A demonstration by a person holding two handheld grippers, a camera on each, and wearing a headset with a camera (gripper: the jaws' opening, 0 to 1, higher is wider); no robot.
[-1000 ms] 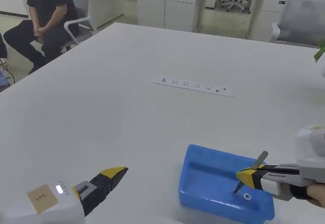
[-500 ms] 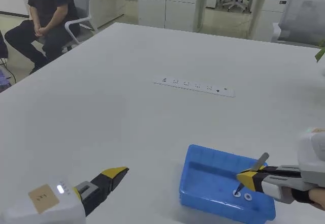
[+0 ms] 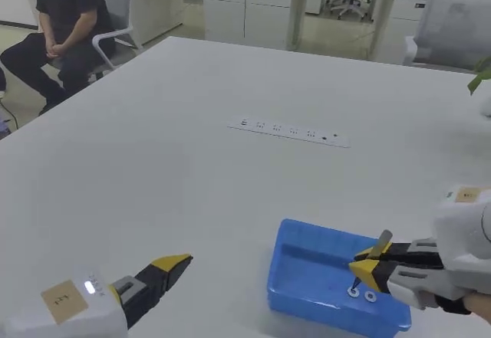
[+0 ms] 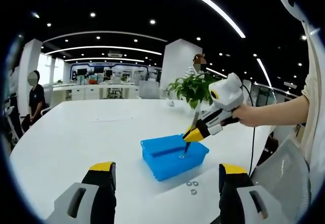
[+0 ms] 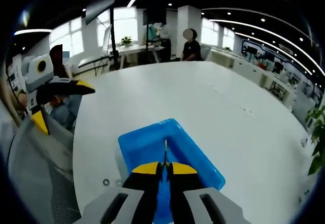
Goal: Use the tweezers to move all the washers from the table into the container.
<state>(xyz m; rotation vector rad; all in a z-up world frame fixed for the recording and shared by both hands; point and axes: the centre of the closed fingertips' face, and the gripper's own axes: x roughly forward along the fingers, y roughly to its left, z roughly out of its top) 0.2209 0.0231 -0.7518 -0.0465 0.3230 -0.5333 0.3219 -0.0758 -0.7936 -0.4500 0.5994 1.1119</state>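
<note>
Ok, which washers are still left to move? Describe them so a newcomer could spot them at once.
On the big white table, find the blue container. In the left gripper view, a small cluster of silver washers lies on the bare tabletop just off the container's near side. Unlike the two washers under the tip of the tweezers, these sit outside the blue walls.

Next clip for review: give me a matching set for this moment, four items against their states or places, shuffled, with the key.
Items
1. left gripper
2. right gripper
3. blue container
4. power strip

States or places
A. lies flat on the table, beyond the container
B. shut on the tweezers
C. jaws wide apart, holding nothing
D. has two washers inside

Pairs: 1-C, 2-B, 3-D, 4-A
</note>
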